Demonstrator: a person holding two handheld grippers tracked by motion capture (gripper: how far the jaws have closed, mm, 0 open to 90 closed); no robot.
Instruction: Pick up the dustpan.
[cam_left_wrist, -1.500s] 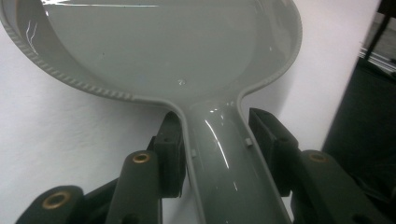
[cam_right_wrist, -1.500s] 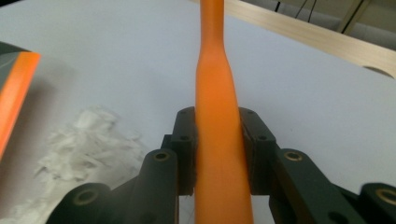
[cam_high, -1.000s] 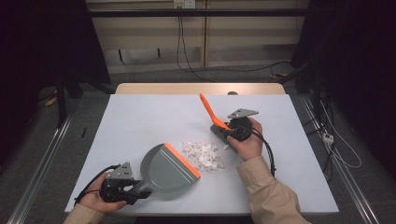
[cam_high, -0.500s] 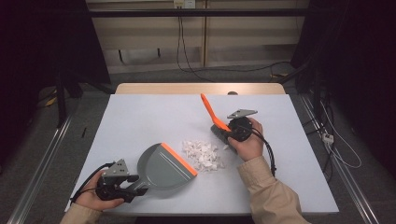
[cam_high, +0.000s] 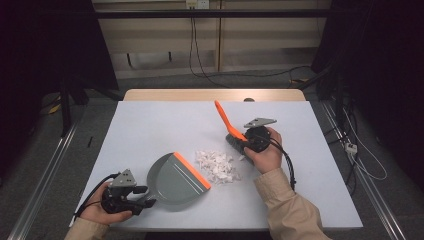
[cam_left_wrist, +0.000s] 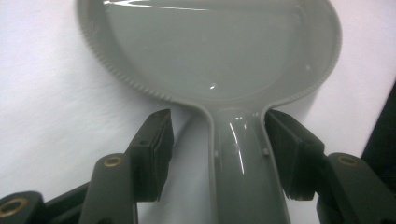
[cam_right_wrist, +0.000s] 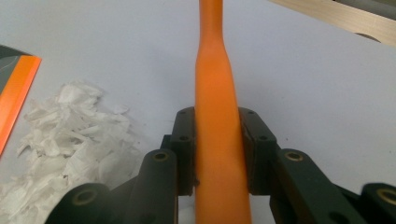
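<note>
The right tool (cam_high: 239, 141) is clamped tight on the orange handle of a brush (cam_right_wrist: 215, 116), with both pads pressed flat against the handle's sides. The handle's long axis runs up and away from this tool, leaning toward the far left of the bench (cam_high: 150, 120), and the brush head sits low by the holding hand. Just beside this tool, on its left and slightly nearer the person, lies the pile of white paper scraps (cam_high: 216, 166). Beyond the scraps, farther the same way, rests the grey dustpan (cam_high: 175, 181), its orange lip (cam_high: 192, 170) touching or nearly touching the pile's edge and facing back toward the brush. So a sweep runs from this tool leftward into the pan. The left tool (cam_left_wrist: 219, 149) has just been opening: its jaws stand partly apart astride the dustpan's handle, with a clear gap at the left pad, so the grip is released.
</note>
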